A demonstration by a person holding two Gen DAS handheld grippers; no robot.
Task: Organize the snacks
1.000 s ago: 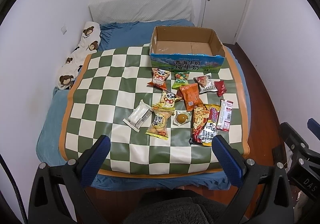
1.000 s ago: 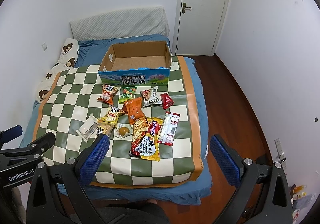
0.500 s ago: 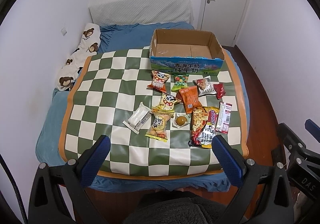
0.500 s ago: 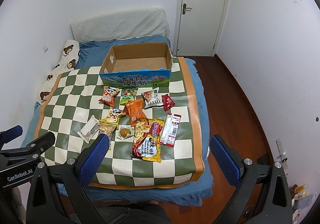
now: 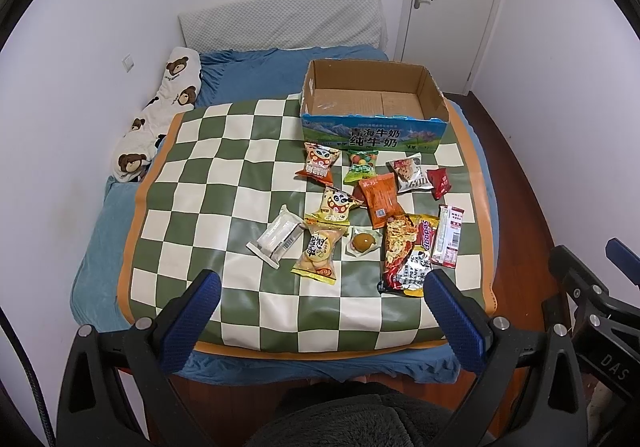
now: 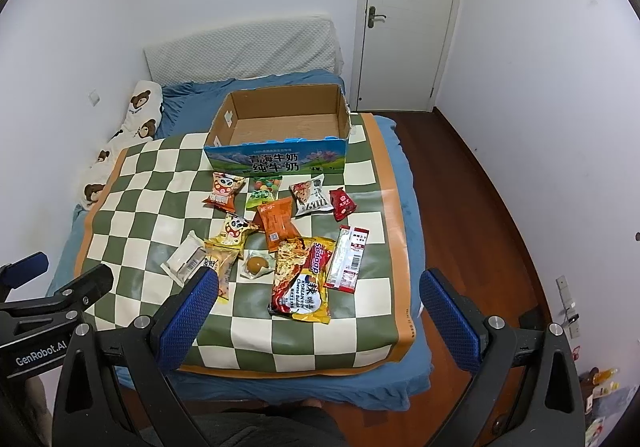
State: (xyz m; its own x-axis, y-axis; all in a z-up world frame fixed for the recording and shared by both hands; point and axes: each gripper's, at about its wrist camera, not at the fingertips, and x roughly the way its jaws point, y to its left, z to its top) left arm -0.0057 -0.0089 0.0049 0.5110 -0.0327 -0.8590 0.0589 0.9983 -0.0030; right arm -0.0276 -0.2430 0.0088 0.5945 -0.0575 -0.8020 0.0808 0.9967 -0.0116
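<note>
Several snack packets lie on a green-and-white checkered mat point(image 5: 208, 175) on a bed, in front of an empty open cardboard box point(image 5: 372, 107) with a blue printed side. Among them are a large noodle packet point(image 5: 406, 251), an orange packet point(image 5: 379, 199), a clear wrapped bar point(image 5: 276, 235) and a red-white stick pack point(image 5: 450, 235). The box point(image 6: 280, 131) and noodle packet point(image 6: 302, 279) also show in the right wrist view. My left gripper point(image 5: 320, 319) is open and empty, held above the mat's near edge. My right gripper point(image 6: 318, 317) is open and empty, to the right of it.
A bear-print pillow point(image 5: 160, 115) lies along the left wall. A white headboard cushion point(image 5: 280, 23) stands at the back. A closed door point(image 6: 408, 19) is at the back right. Wooden floor point(image 6: 480, 215) runs along the bed's right side.
Both grippers have drawn slightly back and up from the bed, so the mat and snacks look a little farther away. Nothing on the mat has moved.
</note>
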